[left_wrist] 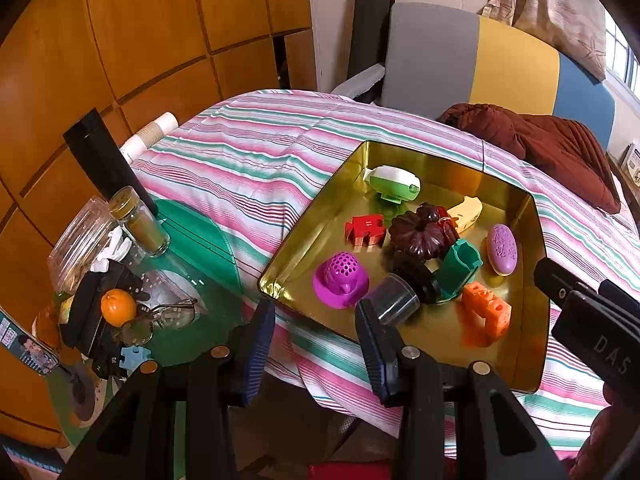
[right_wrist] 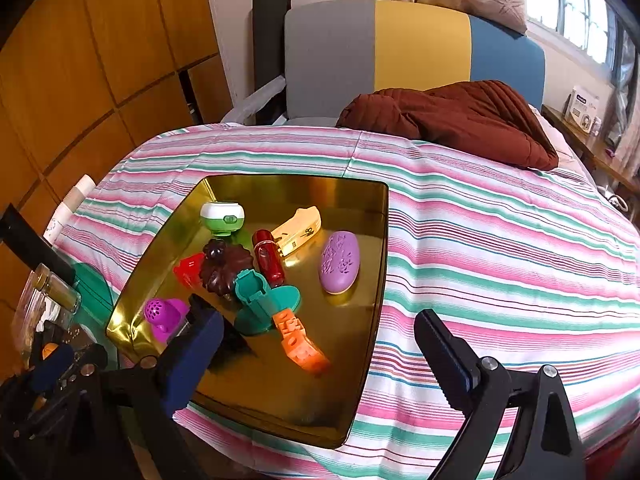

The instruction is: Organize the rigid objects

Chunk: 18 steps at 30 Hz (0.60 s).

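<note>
A gold metal tray (left_wrist: pixel 312 236) (right_wrist: pixel 372 280) lies on the striped bedspread and holds several small plastic objects: a magenta perforated cap (left_wrist: pixel 340 280) (right_wrist: pixel 164 316), a red piece (left_wrist: pixel 364 230), a dark brown flower-shaped piece (left_wrist: pixel 420 236) (right_wrist: pixel 224 266), a teal holder (left_wrist: pixel 460 272) (right_wrist: pixel 260 296), an orange block (left_wrist: pixel 486 314) (right_wrist: pixel 300 344), a purple oval (left_wrist: pixel 502 250) (right_wrist: pixel 339 262), a green-white gadget (left_wrist: pixel 394 184) (right_wrist: pixel 222 216) and a clear cup (left_wrist: pixel 396 300). My left gripper (left_wrist: pixel 316 340) is open and empty at the tray's near edge. My right gripper (right_wrist: pixel 316 360) is open and empty over the tray's near right corner.
A green glass side table (left_wrist: pixel 200 248) at the left carries jars (left_wrist: pixel 140 220), an orange (left_wrist: pixel 118 307), glasses (left_wrist: pixel 168 318) and puzzle pieces. A brown blanket (right_wrist: pixel 460 120) lies at the bed's head before a grey, yellow and blue headboard (right_wrist: pixel 400 56). Wooden wardrobe panels stand at the left.
</note>
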Each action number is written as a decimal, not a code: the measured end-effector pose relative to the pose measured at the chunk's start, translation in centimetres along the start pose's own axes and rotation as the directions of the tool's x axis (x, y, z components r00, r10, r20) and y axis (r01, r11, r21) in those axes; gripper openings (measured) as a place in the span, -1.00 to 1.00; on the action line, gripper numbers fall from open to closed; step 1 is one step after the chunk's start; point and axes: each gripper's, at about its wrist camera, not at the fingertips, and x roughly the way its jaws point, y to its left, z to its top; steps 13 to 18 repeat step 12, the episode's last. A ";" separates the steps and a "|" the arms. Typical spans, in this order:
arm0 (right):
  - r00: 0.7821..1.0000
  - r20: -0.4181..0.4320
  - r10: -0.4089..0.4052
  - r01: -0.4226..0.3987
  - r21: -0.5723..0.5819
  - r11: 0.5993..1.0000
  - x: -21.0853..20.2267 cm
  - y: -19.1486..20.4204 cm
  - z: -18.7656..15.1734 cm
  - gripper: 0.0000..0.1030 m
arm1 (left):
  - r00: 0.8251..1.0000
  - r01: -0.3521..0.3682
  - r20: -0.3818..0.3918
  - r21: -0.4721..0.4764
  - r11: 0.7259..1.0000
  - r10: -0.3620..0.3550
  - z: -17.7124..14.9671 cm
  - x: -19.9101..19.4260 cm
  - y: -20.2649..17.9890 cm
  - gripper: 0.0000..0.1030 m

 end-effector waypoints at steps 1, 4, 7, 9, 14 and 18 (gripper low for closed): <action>1.000 0.001 0.002 -0.002 0.000 1.000 0.0 0.0 0.0 0.88 | 1.000 -0.001 0.001 0.001 1.000 0.001 0.0 0.0 -0.1 -0.19; 1.000 0.002 0.004 -0.004 0.007 1.000 0.0 -0.2 -0.1 0.88 | 1.000 0.002 -0.002 0.011 1.000 -0.002 -0.1 0.1 -0.3 -0.19; 1.000 0.000 0.008 -0.008 0.013 1.000 0.1 -0.4 -0.1 0.88 | 1.000 -0.003 0.001 0.011 1.000 0.003 -0.3 0.0 -0.5 -0.19; 1.000 -0.002 0.015 -0.015 0.016 1.000 0.1 -0.6 -0.2 0.88 | 1.000 -0.016 0.009 0.004 1.000 0.016 -0.3 0.0 -0.4 -0.19; 1.000 0.001 0.023 -0.023 0.025 0.999 0.1 -0.9 -0.3 0.88 | 0.999 -0.026 0.035 0.008 1.000 0.026 -0.3 -0.3 -0.5 -0.19; 1.000 0.001 0.023 -0.023 0.025 0.999 0.1 -0.9 -0.3 0.88 | 0.999 -0.026 0.035 0.008 1.000 0.026 -0.3 -0.3 -0.5 -0.19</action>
